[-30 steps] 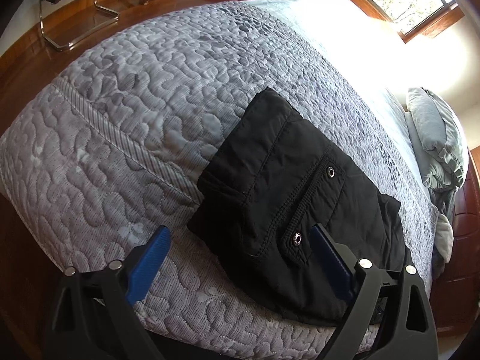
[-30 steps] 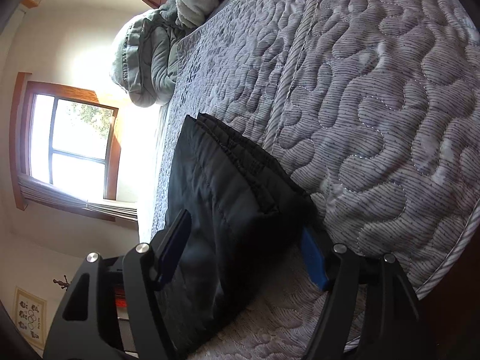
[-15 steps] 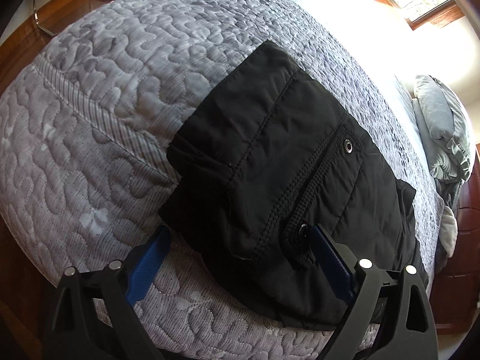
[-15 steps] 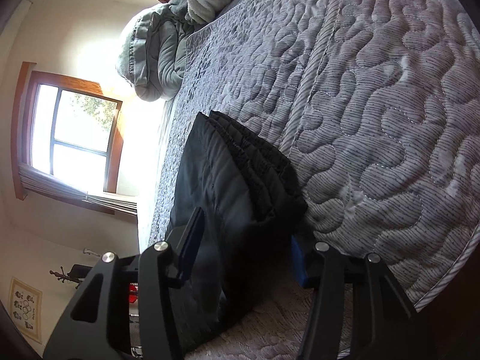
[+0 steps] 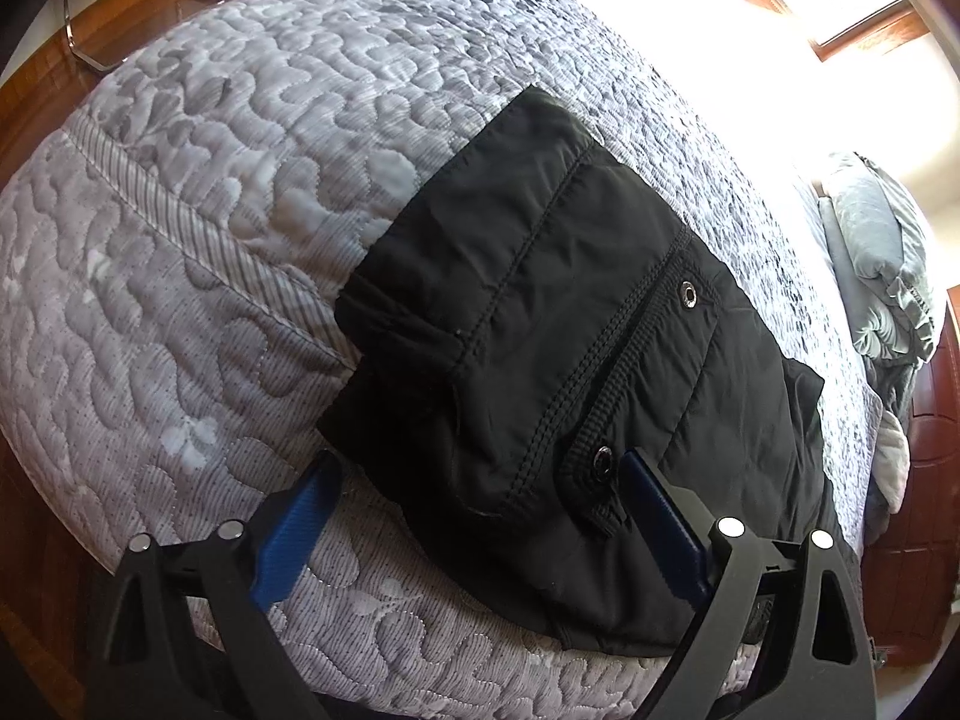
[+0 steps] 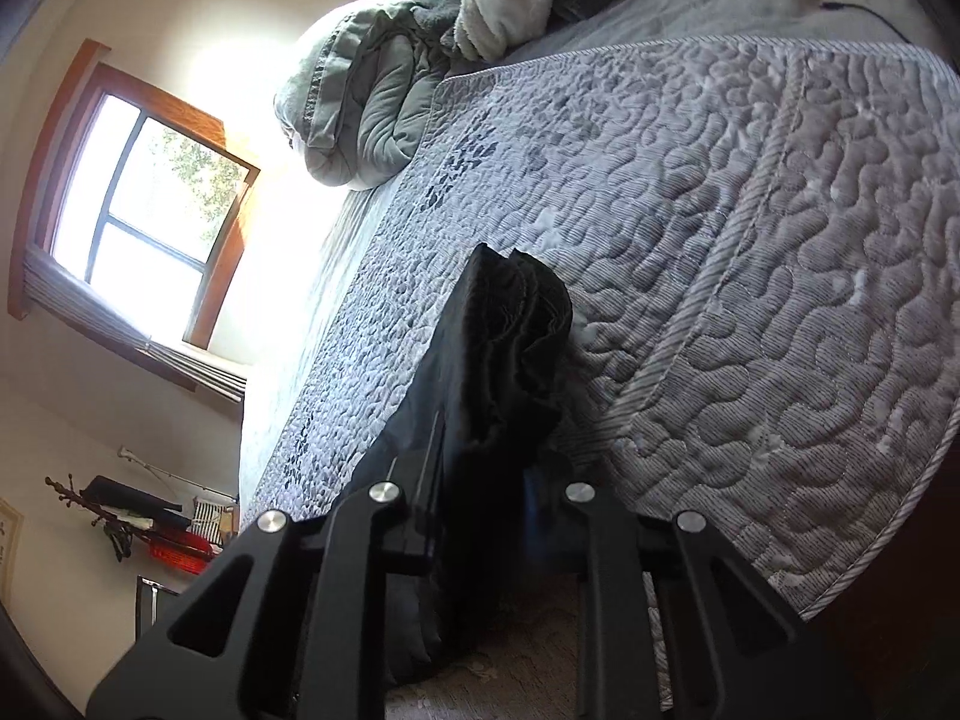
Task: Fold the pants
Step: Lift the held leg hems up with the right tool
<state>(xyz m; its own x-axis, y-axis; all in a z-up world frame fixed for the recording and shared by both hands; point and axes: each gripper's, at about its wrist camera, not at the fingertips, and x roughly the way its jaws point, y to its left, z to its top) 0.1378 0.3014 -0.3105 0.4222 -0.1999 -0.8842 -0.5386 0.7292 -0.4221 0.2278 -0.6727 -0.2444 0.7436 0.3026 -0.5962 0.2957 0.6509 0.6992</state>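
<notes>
The black pants [image 5: 540, 312] lie folded into a thick stack on the grey quilted bed [image 5: 210, 210], snap pocket facing up. My left gripper [image 5: 480, 459] hovers open over the stack's near edge; its blue fingers [image 5: 300, 516] straddle that corner without pressing it. In the right wrist view the pants [image 6: 510, 324] hang bunched in layers. The jaws of my right gripper [image 6: 486, 450] are closing, with the fabric's end pinched between them and raised off the quilt [image 6: 750, 240].
A grey duvet and pillows [image 6: 360, 90] are piled at the head of the bed, also visible as bedding [image 5: 882, 276]. Wooden floor and metal chair legs [image 5: 84, 30] lie beyond the bed's foot. A window [image 6: 138, 192] and a cluttered shelf [image 6: 150, 522] are on the wall.
My right gripper narrowed onto the end of the folded pants, rose and rolled, gathering the fabric upward. The left gripper stayed open and drew slightly closer to the pants.
</notes>
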